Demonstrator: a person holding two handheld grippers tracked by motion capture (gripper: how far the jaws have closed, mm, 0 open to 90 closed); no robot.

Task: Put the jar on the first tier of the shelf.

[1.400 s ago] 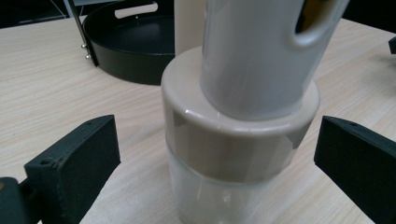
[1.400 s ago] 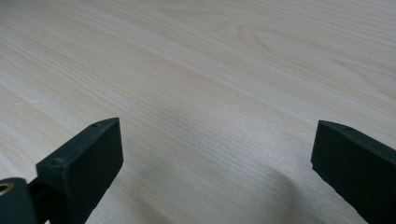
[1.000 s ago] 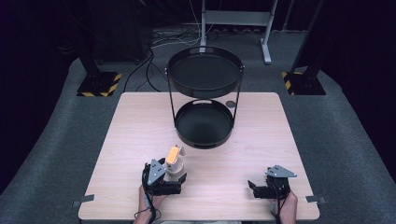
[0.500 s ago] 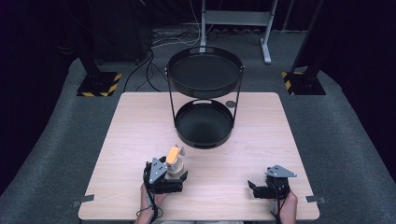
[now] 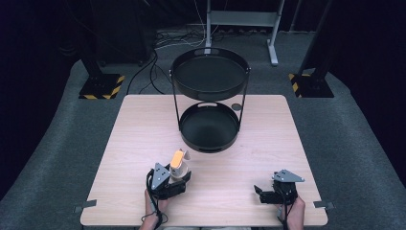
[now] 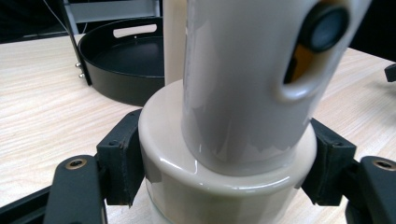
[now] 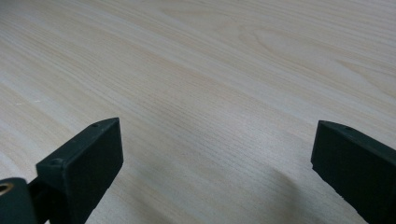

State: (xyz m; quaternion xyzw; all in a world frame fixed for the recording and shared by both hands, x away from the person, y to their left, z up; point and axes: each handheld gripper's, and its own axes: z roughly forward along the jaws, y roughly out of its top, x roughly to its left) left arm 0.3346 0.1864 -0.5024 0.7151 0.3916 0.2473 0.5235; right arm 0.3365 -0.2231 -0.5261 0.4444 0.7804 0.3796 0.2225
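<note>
Nothing moved — left tongs (image 6: pixel 227 170) gripping cream dispenser (image 6: pixel 233 116)

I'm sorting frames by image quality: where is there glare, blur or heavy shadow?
Left gripper view: soft highlights on the glossy cream object, which sits so close it looks oversized; black tray slightly soft. Right gripper view: table grain softens toward the far edge, with a faint shadow beside one jaw. High view: table evenly lit, surroundings very dark.
</note>
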